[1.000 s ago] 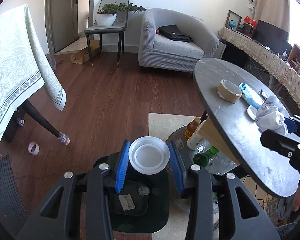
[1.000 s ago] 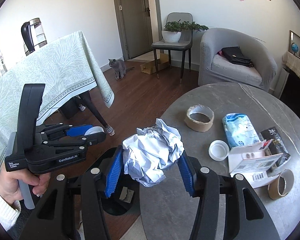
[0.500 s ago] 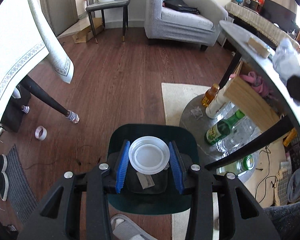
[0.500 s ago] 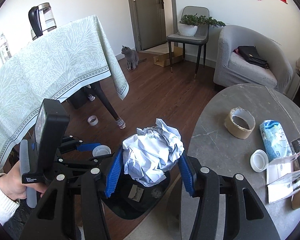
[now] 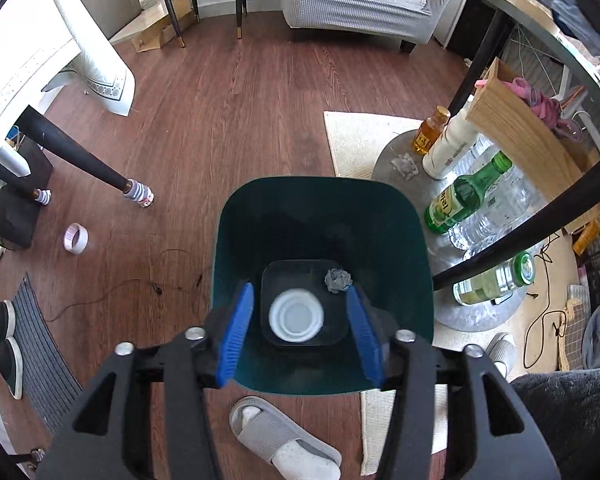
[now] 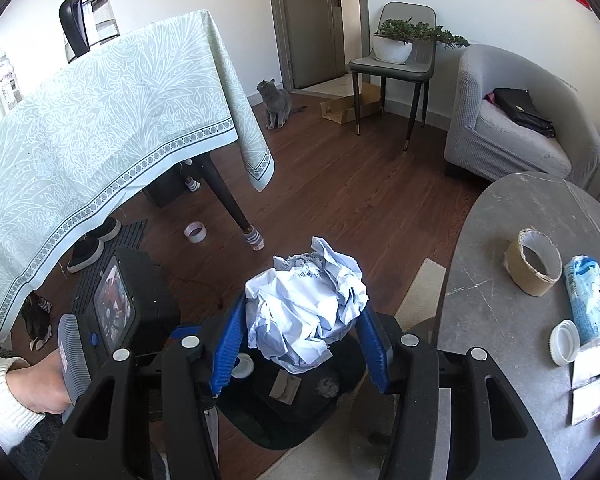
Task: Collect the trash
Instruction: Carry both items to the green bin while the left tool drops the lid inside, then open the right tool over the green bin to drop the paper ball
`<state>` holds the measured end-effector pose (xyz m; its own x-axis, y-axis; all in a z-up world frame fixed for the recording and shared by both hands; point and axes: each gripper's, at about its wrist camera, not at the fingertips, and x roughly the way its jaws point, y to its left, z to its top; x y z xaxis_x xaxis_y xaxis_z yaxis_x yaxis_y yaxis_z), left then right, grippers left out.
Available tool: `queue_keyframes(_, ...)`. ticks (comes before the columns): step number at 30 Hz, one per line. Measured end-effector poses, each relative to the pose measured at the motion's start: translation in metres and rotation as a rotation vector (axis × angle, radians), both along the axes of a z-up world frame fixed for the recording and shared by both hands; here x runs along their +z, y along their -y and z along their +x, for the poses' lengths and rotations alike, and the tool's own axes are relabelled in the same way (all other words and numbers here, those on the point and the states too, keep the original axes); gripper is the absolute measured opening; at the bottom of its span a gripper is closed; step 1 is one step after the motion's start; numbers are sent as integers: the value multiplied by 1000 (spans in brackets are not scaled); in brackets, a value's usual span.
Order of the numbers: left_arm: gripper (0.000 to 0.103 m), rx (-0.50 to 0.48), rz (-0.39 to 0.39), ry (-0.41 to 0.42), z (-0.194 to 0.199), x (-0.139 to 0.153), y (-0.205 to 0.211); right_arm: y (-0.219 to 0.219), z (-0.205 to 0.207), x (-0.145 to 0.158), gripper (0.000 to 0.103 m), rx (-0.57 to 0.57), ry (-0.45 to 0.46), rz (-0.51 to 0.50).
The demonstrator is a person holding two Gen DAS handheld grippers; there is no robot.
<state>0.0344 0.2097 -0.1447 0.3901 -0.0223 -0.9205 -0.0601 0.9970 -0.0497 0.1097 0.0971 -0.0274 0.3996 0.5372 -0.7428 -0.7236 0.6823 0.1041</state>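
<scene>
Wood-floor room w/ green bin (image 5: 416,256): white lid (image 5: 296,316) seen inside, left tongs (image 5: 298,334) spread, empty; paper wad (image 6: 306,312) clamped in right tongs (image 6: 300,350) above bin, undropped; more trash left on grey surface (image 6: 500,280)

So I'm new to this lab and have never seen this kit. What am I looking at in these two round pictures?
No robot: a person holds a two-finger gripper in each hand, each carrying a fisheye camera looking along its blue fingers. The left gripper view looks down into a dark green bin; its jaws are open, and a white lid and a small grey wad are inside the bin. The right gripper view shows it squeezing crumpled paper above that bin. The grey table beside it holds a cardboard tape roll, a blue packet and another white lid.
</scene>
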Motion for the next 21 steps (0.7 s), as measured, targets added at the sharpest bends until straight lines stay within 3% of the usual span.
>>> queue_keyframes(13,55,80,-31,79,-13,25,-35,-32,1,-43,54,39,-86,-95)
queue_keyframes(21,44,129,-68,161,-19,52,-55,-47,3,-76,54,49,-157,-164)
